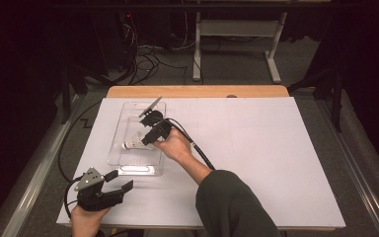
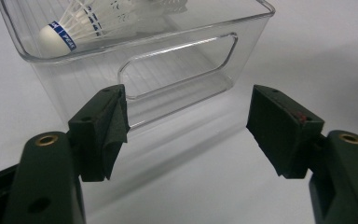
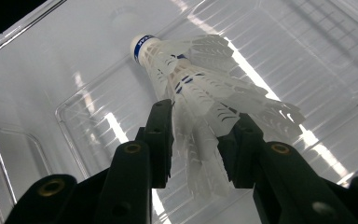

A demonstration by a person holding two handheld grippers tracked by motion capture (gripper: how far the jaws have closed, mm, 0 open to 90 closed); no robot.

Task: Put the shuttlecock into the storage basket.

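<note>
Right gripper view looks down into the clear bin [image 3: 37, 70], where the shuttlecock [image 3: 200, 93] has its white skirt between the 2 jaws of the right gripper [image 3: 200, 144], cork tip pointing away. Whether the pads press the skirt I cannot tell. Just short of the bin, the left gripper [image 2: 186, 126] gapes wide, holding nothing.
</note>
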